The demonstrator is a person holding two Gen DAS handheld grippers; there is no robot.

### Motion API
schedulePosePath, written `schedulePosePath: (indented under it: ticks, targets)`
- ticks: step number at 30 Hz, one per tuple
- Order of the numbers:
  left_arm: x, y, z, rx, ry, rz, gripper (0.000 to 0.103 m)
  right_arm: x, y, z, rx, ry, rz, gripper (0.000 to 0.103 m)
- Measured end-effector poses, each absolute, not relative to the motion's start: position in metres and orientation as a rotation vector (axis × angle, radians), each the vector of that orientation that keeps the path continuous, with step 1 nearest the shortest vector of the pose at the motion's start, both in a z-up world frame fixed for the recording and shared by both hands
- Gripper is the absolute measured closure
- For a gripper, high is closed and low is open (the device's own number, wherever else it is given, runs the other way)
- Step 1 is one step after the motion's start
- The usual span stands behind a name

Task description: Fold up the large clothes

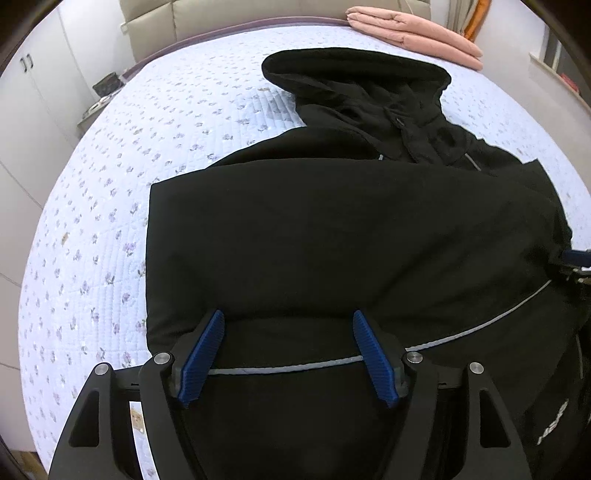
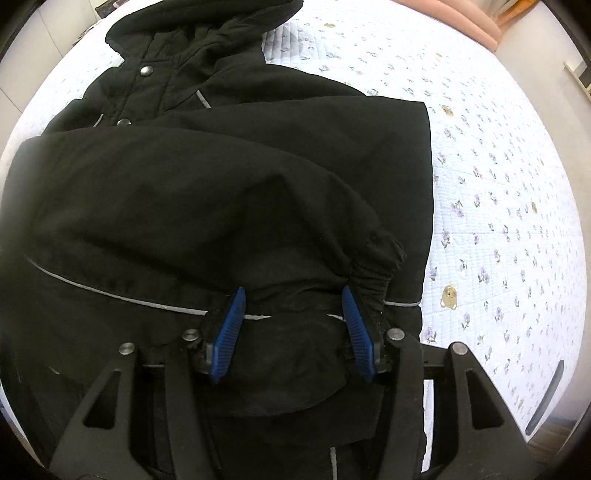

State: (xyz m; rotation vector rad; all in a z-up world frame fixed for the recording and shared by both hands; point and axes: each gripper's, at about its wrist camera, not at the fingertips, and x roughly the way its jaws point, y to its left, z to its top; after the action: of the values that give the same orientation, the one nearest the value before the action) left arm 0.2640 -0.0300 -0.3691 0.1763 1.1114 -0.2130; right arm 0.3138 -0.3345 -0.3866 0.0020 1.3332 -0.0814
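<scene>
Left wrist view shows the black jacket (image 1: 332, 229) spread on the flowered bed (image 1: 110, 184), left gripper (image 1: 288, 332) jaws wide apart over its hem, while the right gripper (image 2: 295, 306) jaws stand parted around bunched cuff fabric.

A black jacket (image 1: 332, 229) lies partly folded on the floral bed (image 1: 147, 147), the left gripper (image 1: 288, 350) open over its hem, pink cloth (image 1: 417, 33) beyond.
</scene>
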Motion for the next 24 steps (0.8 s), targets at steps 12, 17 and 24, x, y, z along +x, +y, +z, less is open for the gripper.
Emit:
schedulePosePath:
  ticks: [12,17,24]
  targets:
    - [0.307,-0.02,-0.265,0.082,0.999,-0.273,0.029,0.335,-0.352,-0.31,0.096,1.223,0.066,0.049]
    - [0.38,-0.043,-0.253,0.123,0.952,-0.237,0.029,0.425,-0.369,-0.285,0.164,1.154,0.083,0.049]
    - [0.481,-0.069,-0.274,0.171,0.952,-0.208,0.029,0.532,-0.371,-0.293,0.178,1.112,0.084,0.048]
